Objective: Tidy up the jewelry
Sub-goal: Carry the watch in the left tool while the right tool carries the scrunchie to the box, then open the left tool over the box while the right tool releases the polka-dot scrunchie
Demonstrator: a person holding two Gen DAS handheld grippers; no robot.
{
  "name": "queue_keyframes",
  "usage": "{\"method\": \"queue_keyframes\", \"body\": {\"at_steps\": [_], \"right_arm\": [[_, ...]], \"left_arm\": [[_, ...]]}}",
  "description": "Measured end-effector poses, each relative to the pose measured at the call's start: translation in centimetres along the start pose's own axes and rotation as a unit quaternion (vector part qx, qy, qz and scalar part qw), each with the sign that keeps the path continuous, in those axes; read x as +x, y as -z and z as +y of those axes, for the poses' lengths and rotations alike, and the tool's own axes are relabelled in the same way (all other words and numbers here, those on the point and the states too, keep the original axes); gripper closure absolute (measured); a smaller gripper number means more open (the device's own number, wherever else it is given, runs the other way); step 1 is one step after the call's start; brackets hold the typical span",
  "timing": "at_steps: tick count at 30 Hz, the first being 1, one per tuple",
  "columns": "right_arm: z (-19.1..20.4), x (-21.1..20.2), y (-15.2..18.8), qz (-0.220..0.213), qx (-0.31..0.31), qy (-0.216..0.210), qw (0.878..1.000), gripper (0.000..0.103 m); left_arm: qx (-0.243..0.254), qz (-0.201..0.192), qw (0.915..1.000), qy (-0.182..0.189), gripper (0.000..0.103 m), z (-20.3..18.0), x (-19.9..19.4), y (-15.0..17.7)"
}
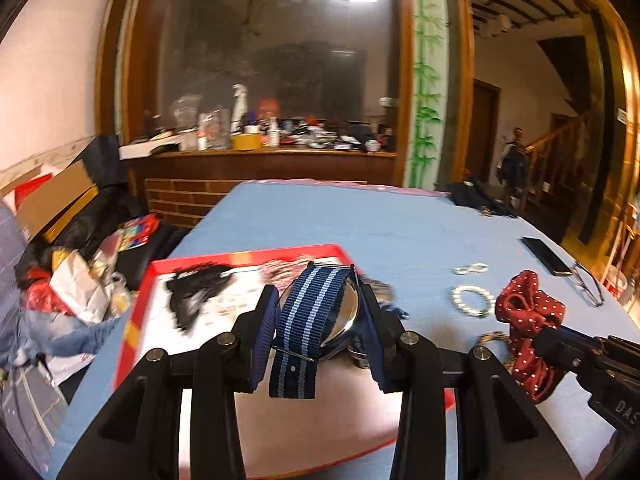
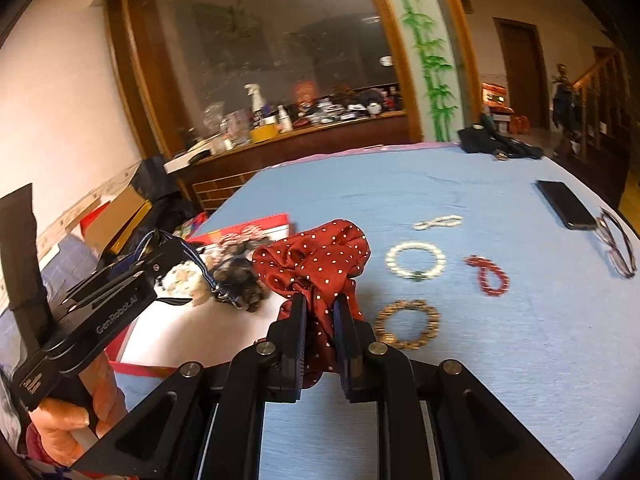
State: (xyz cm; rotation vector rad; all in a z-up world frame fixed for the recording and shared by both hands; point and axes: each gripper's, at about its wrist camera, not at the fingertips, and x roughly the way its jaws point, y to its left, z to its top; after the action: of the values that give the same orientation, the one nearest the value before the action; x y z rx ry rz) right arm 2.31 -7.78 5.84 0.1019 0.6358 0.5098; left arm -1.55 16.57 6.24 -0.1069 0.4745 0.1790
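Left gripper (image 1: pixel 318 312) pinches watch (image 1: pixel 320 312), red-rimmed tray (image 1: pixel 132 320) directly beneath; right gripper (image 2: pixel 320 320) pinches scrunchie (image 2: pixel 320 260) just beside tray.

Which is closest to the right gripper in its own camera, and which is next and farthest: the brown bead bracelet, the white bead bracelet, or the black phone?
From the right gripper, which grips the red dotted scrunchie:
1. Brown bead bracelet, just to its right.
2. White bead bracelet, farther up the blue table cover.
3. Black phone, far right near the edge.
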Motion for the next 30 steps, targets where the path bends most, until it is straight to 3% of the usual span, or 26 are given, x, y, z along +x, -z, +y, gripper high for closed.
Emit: {"method": "queue_keyframes", "body": {"at_steps": [14, 30], "right_arm": [[6.9, 4.4, 0.2, 0.035, -0.058, -0.044, 0.997, 0.086], [8.1, 9.1, 0.6, 0.08, -0.04, -0.064, 0.994, 0.086]], "left_arm": [[-0.051, 0.024, 0.9965, -0.061, 0.064, 6.3, 1.5, 1.4], [-0.051, 0.054, 0.9941, -0.079, 0.064, 6.3, 3.2, 2.1]]}}
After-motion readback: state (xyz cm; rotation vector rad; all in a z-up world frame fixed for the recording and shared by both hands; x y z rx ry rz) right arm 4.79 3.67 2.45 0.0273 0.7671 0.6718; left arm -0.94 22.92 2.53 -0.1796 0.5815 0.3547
